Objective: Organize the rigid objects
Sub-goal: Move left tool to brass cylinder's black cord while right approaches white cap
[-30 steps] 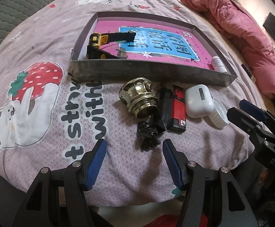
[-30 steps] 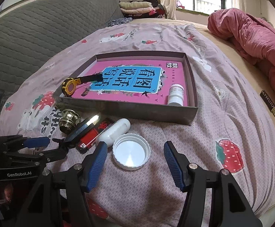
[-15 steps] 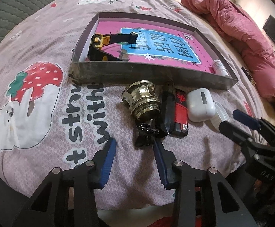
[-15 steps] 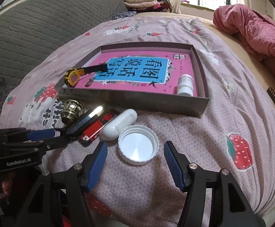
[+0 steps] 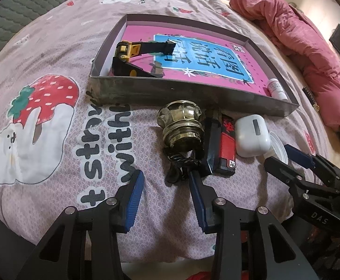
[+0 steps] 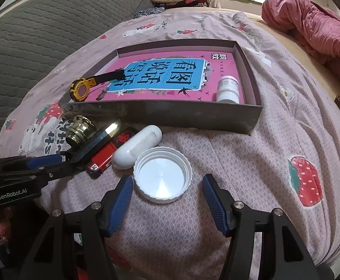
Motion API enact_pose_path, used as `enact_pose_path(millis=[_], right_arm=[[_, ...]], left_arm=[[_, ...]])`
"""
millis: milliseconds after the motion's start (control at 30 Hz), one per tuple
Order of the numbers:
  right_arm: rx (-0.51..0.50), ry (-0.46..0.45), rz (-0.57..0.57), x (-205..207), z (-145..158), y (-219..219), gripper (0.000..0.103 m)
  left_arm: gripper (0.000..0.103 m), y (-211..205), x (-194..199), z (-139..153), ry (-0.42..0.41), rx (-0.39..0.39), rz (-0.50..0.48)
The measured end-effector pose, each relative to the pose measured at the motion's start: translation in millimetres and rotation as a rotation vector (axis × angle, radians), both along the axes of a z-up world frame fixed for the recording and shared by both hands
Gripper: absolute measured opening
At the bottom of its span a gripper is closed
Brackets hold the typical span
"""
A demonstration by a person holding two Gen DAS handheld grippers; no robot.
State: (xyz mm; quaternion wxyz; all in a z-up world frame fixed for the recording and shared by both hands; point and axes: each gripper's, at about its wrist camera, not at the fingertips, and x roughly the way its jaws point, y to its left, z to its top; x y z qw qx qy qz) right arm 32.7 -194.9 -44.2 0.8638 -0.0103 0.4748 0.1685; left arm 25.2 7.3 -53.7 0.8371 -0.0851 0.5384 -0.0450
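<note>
Task partly done. Already inside shallow box [image 6: 163, 113], lying on pink book [image 6: 170, 79]: yellow tape measure [image 6: 82, 91] at one end, small white bottle [image 6: 228, 88] at the other.

Still out on the bed [image 6: 251, 175], in a tight row just below box's near wall: brass knob [image 5: 184, 126] with black cord [image 5: 181, 163], dark slim bar [image 5: 210, 144], red lighter [image 5: 227, 149], white earbud case [image 5: 251, 135], white screw lid [image 6: 163, 175]. Five to move, by this count.

Left gripper [image 5: 165, 186]: fingers partly apart, gripping nothing; right fingertip right at the black cord and the bar's end, contact not certain. Right gripper [image 6: 167, 191]: fingers released and wide, straddling near rim of white screw lid, no pressure on it.

Room: row items touching or nearly so, little gap for a finger between them. Box wall stands straight behind row; lift needed to clear it. Middle of the box mostly free. Both grippers near each other, side by side; crossing paths a risk. Bed edge just below both grippers; soft surface, items may tip when nudged.
</note>
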Motion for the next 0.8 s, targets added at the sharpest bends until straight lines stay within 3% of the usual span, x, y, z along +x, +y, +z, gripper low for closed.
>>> enact_pose_path(millis=[333, 533, 800], right_arm=[[-0.032, -0.031, 0.019, 5, -3, 8, 0.061], [-0.030, -0.037, 0.024, 6, -4, 8, 0.050], [-0.024, -0.036, 0.027, 6, -5, 8, 0.050]], left_arm=[[0.042, -1, 3, 1, -0.014, 0.021, 0.022], [0.042, -2, 8, 0, -0.018, 0.021, 0.032], [0.041, 2, 12, -3, -0.026, 0.011, 0.042]])
